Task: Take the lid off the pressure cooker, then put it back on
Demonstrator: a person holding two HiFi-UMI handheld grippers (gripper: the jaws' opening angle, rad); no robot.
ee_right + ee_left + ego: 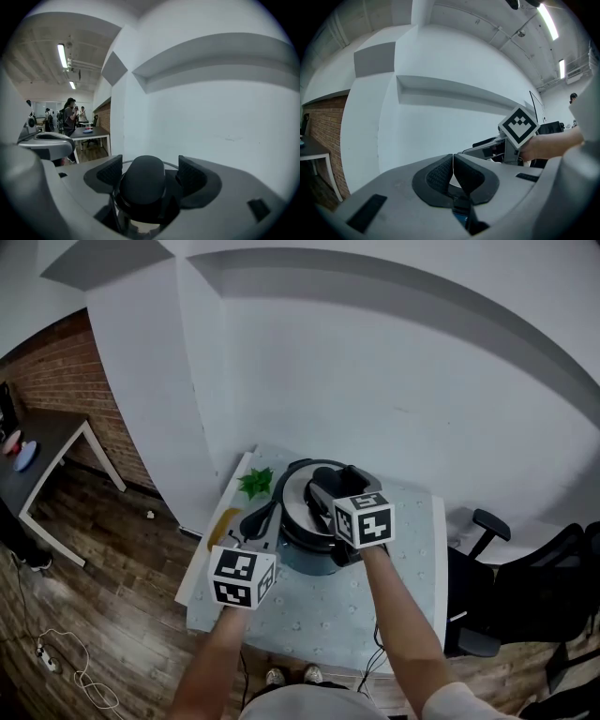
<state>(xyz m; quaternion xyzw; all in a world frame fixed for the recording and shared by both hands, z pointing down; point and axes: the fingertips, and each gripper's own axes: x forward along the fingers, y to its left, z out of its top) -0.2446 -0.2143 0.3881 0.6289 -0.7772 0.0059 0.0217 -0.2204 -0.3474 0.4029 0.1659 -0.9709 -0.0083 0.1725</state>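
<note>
Round grey metal pressure cooker [302,557] is seen at the centre of the head view, set on a table covered with a pale blue cloth [375,606], with its shiny steel lid [296,501] apparently seated on the pot. The right gripper [151,171] is held over the lid. In the right gripper view its tongs are spread to either side of the black domed knob [143,183] on the lid, and a sliver of gap is visible at each ribbed pad [110,171], so no pinch has been made yet. The left gripper [453,169] is held low and to the left of the cooker in the head view, near the black side handle [259,519]. Its tongs are pressed together with nothing visible between them. The step in hand is judged to be the approach for lifting the lid off. For the next move, the right tongs would need to be squeezed squarely on the knob. Any lock would need to be released before a straight lift is attempted, while the pot is perhaps steadied by the left gripper.
</note>
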